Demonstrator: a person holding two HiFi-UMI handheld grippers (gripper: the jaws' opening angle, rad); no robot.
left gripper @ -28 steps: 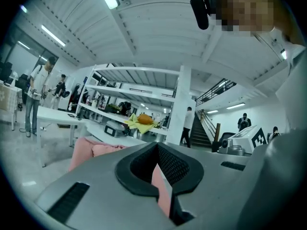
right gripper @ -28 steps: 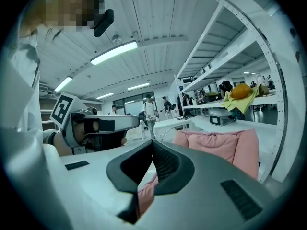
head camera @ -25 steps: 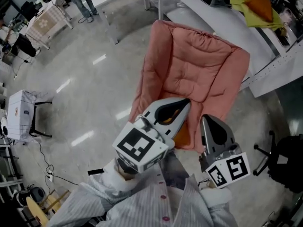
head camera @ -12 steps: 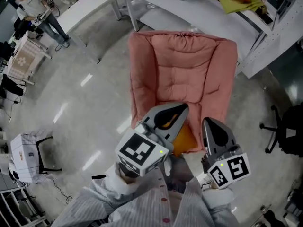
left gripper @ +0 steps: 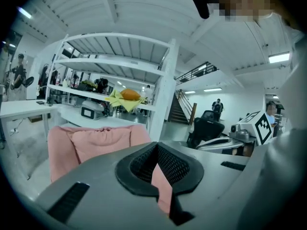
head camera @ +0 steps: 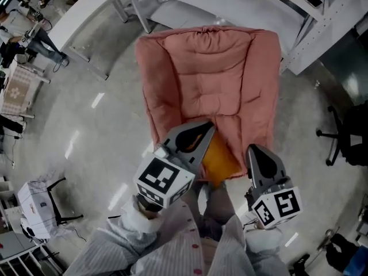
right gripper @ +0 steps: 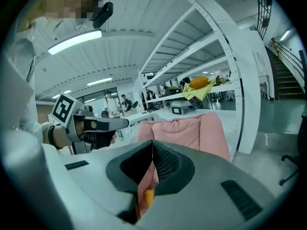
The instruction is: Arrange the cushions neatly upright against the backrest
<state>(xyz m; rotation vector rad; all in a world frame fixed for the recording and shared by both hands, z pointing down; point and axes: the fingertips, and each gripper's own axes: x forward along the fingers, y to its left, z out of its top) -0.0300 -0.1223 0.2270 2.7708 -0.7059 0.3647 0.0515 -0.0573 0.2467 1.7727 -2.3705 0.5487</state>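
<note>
Over the last second the pink armchair (head camera: 172, 91) was brought square into the head view, and both grippers were lowered toward its seat. The left gripper (head camera: 206, 126) and right gripper (head camera: 253, 150) were kept closed, with nothing held. The orange cushion (head camera: 220, 161) was seen lying at the seat's front edge, well apart from the backrest (head camera: 213, 48). The approach was judged to be under way, with a grasp yet to be made.

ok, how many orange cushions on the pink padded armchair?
1. The orange fabric cushion lies at the front of the pink padded armchair's seat, partly hidden behind the left gripper. More could be hidden under it.
</note>
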